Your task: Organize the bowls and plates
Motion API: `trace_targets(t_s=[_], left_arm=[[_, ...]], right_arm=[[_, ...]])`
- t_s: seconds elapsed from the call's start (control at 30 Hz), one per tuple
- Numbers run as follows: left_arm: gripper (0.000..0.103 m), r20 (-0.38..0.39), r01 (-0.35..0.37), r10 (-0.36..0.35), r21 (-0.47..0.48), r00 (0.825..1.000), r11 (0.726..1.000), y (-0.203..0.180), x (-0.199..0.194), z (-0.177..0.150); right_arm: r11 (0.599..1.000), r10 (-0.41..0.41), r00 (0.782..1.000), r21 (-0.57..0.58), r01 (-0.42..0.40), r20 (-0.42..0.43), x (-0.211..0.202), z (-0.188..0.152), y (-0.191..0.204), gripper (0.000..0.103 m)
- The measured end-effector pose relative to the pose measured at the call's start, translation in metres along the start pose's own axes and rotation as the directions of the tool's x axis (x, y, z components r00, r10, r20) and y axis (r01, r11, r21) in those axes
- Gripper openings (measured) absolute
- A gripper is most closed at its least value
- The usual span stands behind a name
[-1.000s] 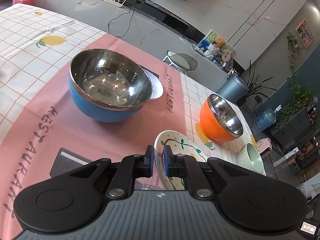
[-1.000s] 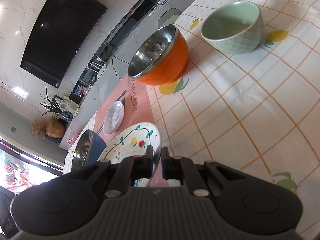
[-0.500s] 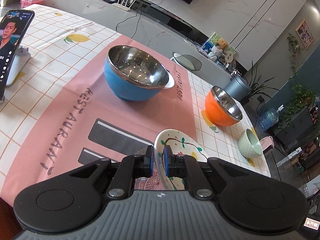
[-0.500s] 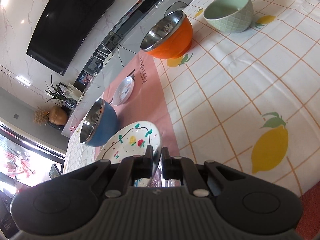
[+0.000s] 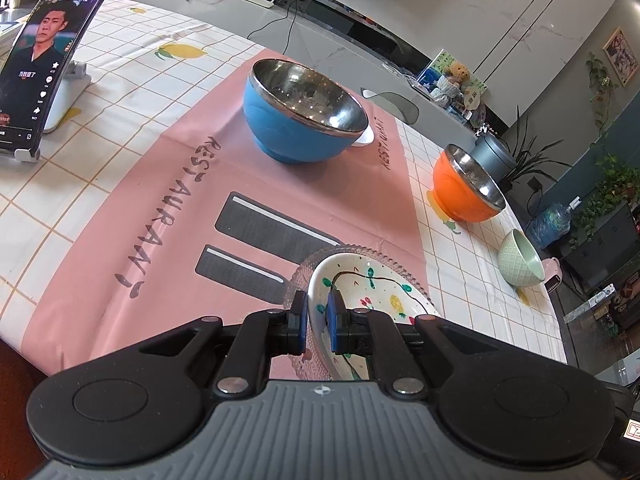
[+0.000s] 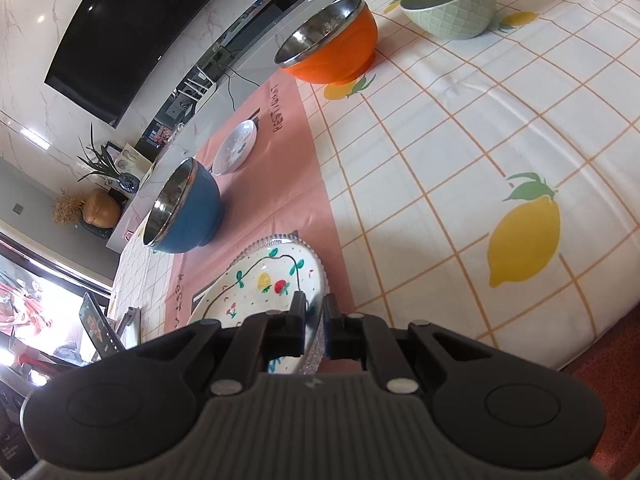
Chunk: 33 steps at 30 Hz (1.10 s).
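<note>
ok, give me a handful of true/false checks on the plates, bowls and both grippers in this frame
1. The left gripper is shut on the painted plate. True.
2. The right gripper is open and holds nothing. False: it is clamped on the plates' rim, over the glass plate.
3. The blue bowl stands on the pink mat. True.
4. The orange bowl is stacked inside the blue one. False: it stands apart on the checked cloth.
5. The green bowl is upside down. False: it is upright, open side up.
6. A phone on a stand shows a video. True.
</note>
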State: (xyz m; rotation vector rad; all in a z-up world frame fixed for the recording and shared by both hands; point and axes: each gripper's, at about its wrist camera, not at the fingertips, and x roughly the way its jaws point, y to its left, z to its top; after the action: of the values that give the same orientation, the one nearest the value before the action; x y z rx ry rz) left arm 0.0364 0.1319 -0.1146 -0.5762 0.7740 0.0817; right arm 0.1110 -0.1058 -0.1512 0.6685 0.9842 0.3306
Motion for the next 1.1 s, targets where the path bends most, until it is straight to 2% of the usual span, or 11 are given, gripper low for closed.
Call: trace_targets(t_s=[0.17, 0.37, 0.83, 1.1], left_arm=[[0.011, -0.003, -0.015, 0.015, 0.02, 1.0, 1.0, -0.001, 0.002, -0.002], [0.011, 0.006, -0.053, 0.053, 0.092, 0.999, 0.994, -0.01, 0.005, -0.006], [0.013, 0.055, -0.155, 0.146, 0.25, 0.988, 0.956, -0.029, 0.007, -0.013], [0.013, 0.071, -0.177, 0.163, 0.299, 0.984, 0.938, -0.035, 0.009, -0.016]], right_arm=[[0.999, -0.015, 1.0, -0.033, 0.015, 0.002, 0.002, -0.001, 0.003, 0.006], [0.995, -0.045, 0.999, -0.086, 0.046, 0.009, 0.005, -0.001, 0.006, 0.006], [0.984, -0.078, 0.997, -0.156, 0.081, 0.029, 0.01, -0.005, 0.013, 0.007], [0.971, -0.101, 0.994, -0.212, 0.11, 0.052, 0.012, -0.008, 0.02, 0.008]])
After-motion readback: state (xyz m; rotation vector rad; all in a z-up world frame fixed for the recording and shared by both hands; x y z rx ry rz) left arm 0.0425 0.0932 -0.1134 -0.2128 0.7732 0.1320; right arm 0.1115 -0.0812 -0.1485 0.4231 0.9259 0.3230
